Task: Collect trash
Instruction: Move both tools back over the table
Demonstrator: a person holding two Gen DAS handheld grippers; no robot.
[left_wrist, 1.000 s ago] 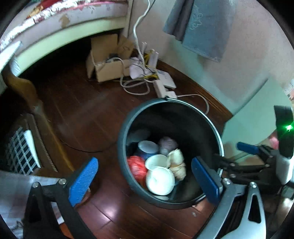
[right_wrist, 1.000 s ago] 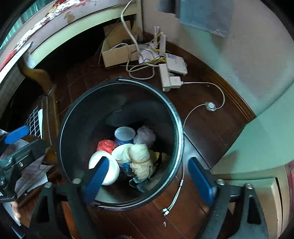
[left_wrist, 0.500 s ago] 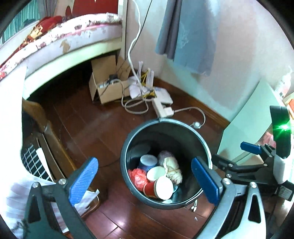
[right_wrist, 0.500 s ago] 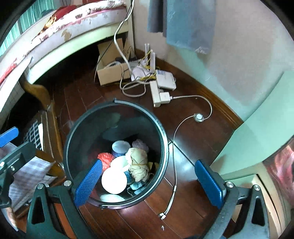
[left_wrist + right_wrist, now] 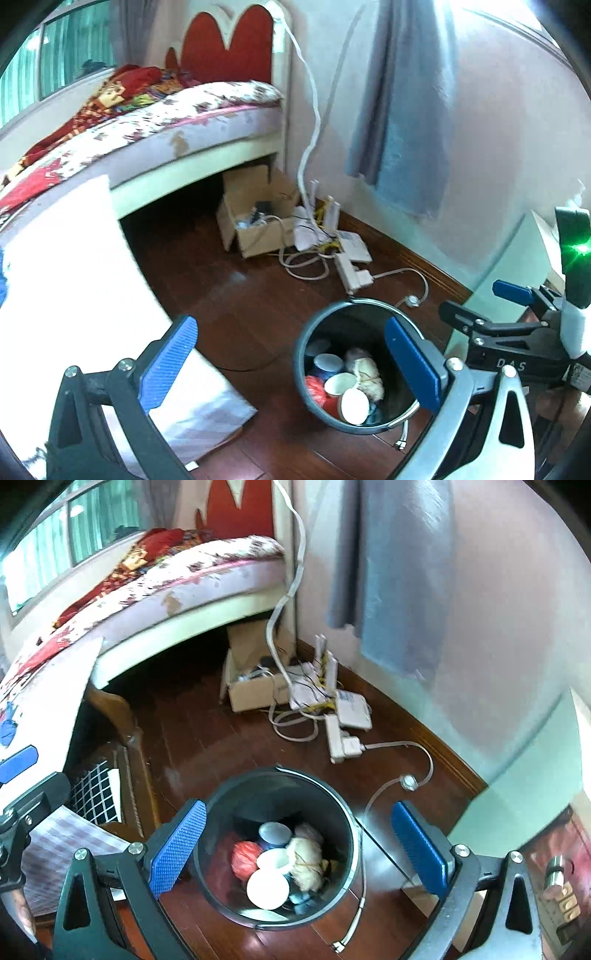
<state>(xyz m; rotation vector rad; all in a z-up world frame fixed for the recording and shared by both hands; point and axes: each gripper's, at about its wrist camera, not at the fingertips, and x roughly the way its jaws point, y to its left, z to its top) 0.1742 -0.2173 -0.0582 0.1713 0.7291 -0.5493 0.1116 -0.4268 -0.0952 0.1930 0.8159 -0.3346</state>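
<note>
A dark round trash bin stands on the wooden floor. It holds paper cups, a red bag, crumpled paper and other trash. My left gripper is open and empty, high above the floor to the left of the bin. My right gripper is open and empty, high above the bin. The right gripper also shows at the right edge of the left wrist view.
A bed stands at the back left. A cardboard box, a power strip and tangled cables lie by the wall. A grey cloth hangs on the wall. A white cloth-covered table is at left.
Both grippers have risen and pulled back from the bin. The bin looks smaller, and the bed and wall have come into view. Both stay open and empty.
</note>
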